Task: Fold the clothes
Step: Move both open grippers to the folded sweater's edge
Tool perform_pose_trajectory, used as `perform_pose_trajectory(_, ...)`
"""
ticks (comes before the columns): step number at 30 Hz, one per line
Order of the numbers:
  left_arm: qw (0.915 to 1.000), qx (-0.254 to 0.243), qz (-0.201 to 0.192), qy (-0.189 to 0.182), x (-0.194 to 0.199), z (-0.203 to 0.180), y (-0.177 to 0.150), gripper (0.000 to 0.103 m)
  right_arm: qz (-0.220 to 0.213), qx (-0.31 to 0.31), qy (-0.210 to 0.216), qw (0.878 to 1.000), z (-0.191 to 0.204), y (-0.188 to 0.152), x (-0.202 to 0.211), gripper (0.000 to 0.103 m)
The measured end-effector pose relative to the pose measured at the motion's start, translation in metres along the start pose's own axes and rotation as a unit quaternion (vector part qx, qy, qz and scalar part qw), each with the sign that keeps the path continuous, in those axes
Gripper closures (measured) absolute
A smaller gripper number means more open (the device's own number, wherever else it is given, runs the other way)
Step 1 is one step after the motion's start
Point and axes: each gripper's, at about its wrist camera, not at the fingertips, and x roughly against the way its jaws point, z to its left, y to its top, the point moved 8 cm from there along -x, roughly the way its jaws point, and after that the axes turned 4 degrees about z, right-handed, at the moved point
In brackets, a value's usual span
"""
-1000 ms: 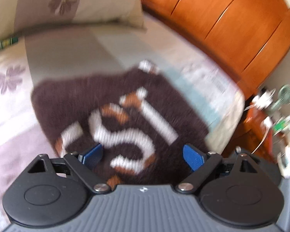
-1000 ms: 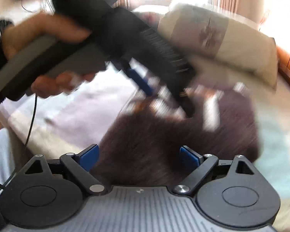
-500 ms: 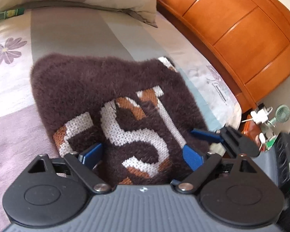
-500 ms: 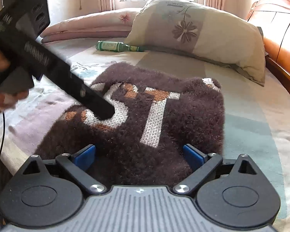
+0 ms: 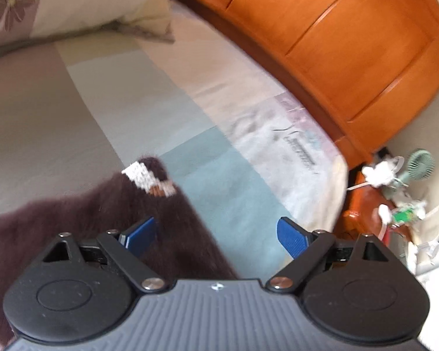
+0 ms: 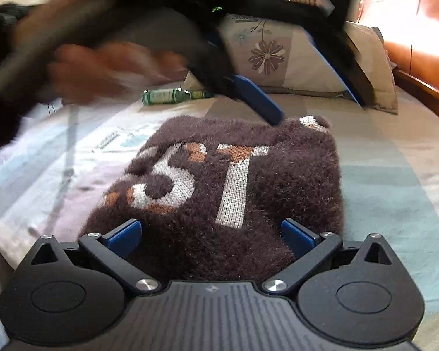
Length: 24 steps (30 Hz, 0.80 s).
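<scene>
the sweater (image 6: 234,193) lies folded in a thick, fuzzy pile on the bed (image 6: 395,181). it looks soft, light and floppy, so grab an edge or corner. the left hand-held gripper (image 5: 213,234) and right hand-held gripper (image 6: 210,234) are both wide open, holding nothing.

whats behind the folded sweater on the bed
Behind the sweater a green bottle lies on its side on the bedspread, with a flowered pillow further back. The left gripper, raised over the far edge, covers part of that pillow.
</scene>
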Motion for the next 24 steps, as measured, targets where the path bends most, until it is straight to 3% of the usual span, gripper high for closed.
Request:
perform_pose_trajectory(5, 0.9995, 0.026, 0.003, -0.016, -0.033, 0.018, 0.001, 0.014, -0.011, -0.015, 0.01, 1.0, -0.002, -0.001, 0.002, 0.0)
perform_pose_trajectory(11, 0.9994, 0.033, -0.001, -0.014, -0.021, 0.015, -0.001, 0.014, -0.011, -0.018, 0.015, 1.0, -0.001, 0.0, 0.003, 0.0)
perform_pose_trajectory(17, 0.9998, 0.013, -0.009, 0.01, 0.02, 0.005, -0.02, 0.014, -0.009, -0.023, 0.015, 1.0, 0.001, 0.001, 0.003, 0.0)
perform_pose_trajectory(21, 0.9993, -0.004, -0.028, 0.024, 0.062, 0.006, -0.044, 0.012, -0.002, -0.016, 0.001, 1.0, 0.006, 0.0, 0.0, 0.0)
perform_pose_trajectory(24, 0.9985, 0.003, -0.052, 0.014, 0.091, 0.014, -0.072, 0.011, 0.0, -0.003, -0.016, 1.0, 0.01, -0.002, -0.003, 0.0)
